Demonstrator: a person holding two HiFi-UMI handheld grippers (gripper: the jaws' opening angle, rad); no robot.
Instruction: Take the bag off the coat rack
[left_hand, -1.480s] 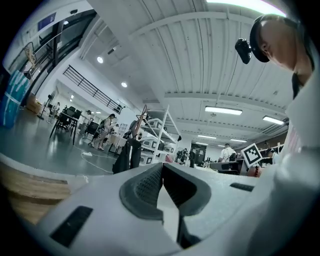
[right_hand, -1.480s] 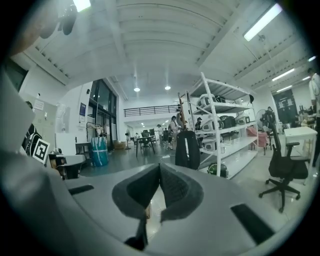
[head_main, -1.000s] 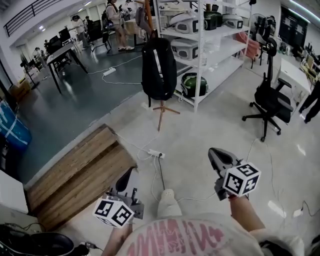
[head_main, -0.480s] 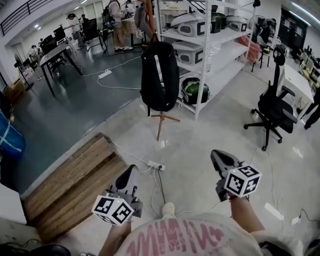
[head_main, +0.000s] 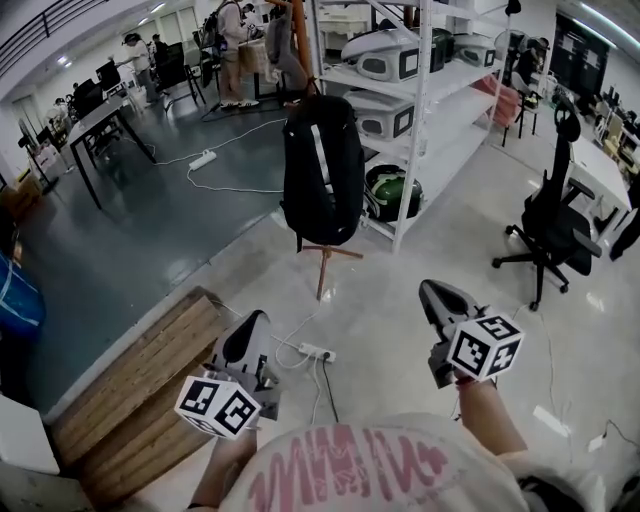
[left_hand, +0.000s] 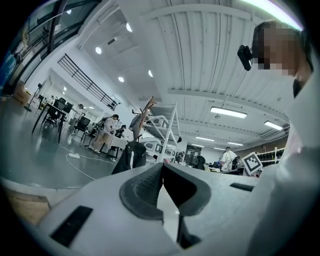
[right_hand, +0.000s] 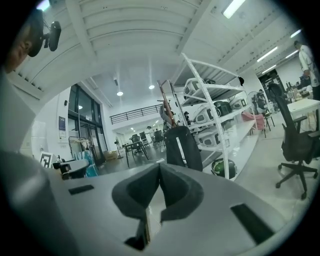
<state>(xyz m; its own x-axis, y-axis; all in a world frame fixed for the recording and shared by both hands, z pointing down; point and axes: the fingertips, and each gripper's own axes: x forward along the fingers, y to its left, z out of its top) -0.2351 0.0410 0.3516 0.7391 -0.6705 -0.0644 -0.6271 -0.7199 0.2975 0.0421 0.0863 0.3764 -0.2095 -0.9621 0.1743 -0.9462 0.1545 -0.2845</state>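
Ahead on the floor, black bag (head_main: 322, 170) hangs on the wooden coat rack (head_main: 325, 262), just beside the white shelving (head_main: 420, 130). Bag covers most of the pole, so the hanging point can't be made out. Left gripper (head_main: 250, 325) and right gripper (head_main: 435, 295) are both fully closed with nothing between the jaws (well short of the bag).

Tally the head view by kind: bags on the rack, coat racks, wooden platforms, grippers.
Black backpack: 1
Coat rack: 1
Wooden platform: 1
Grippers: 2 (left gripper, right gripper, both shut and empty)
Total: 5
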